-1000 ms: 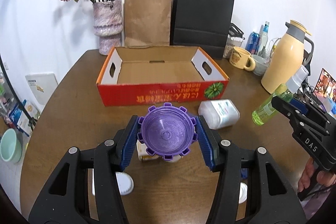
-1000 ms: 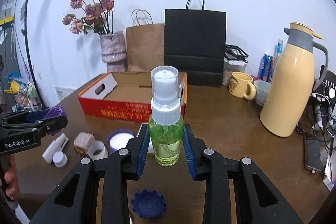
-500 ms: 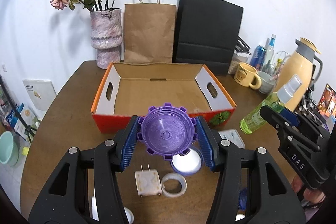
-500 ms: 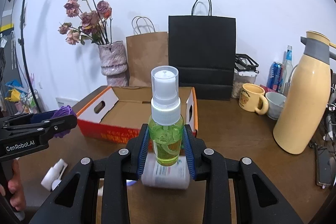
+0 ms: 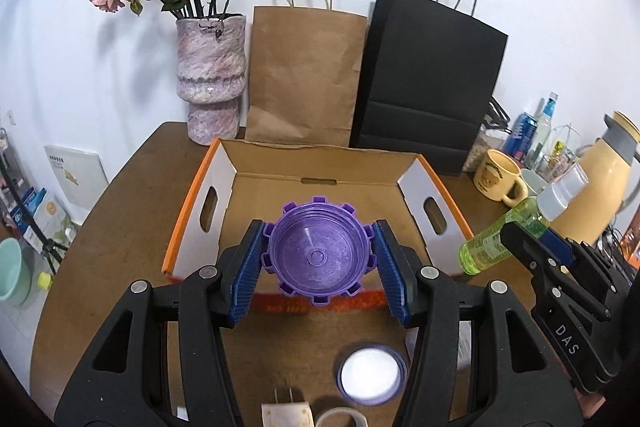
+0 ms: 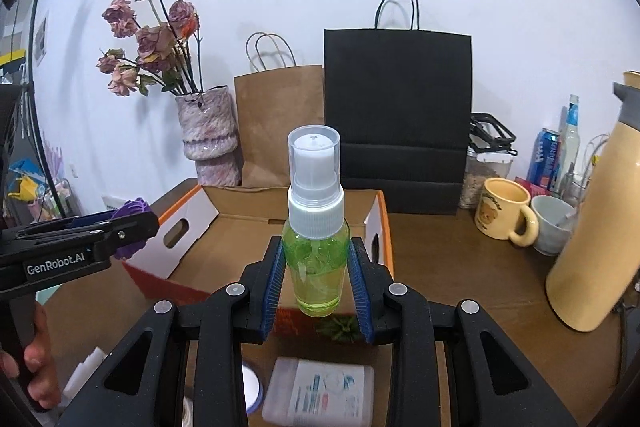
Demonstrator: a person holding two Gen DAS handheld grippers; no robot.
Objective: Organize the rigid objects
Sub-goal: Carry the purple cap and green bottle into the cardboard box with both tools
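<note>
My left gripper (image 5: 318, 261) is shut on a purple notched lid (image 5: 318, 255), its hollow side facing the camera, held just above the near wall of an open cardboard box (image 5: 320, 167) with orange-red sides. My right gripper (image 6: 316, 277) is shut on a green spray bottle (image 6: 316, 259) with a clear cap, held upright over the box's (image 6: 256, 239) right front corner. In the left wrist view the spray bottle (image 5: 496, 243) and right gripper show at the right edge. In the right wrist view the left gripper with the purple lid (image 6: 132, 227) shows at the left.
On the brown table (image 5: 132, 187) near me lie a white-topped purple lid (image 5: 370, 375), a white plug (image 5: 286, 413), a tape roll (image 5: 340, 419) and a white labelled container (image 6: 320, 393). Behind the box stand a flower vase (image 5: 210, 79), a brown bag (image 5: 304, 75), a black bag (image 5: 428, 79). A mug (image 6: 502, 213) and thermos (image 6: 600, 227) are right.
Both grippers have moved forward together toward the box with their loads still held. The box has grown larger in both views; the loose items on the table have slid toward the bottom edges.
</note>
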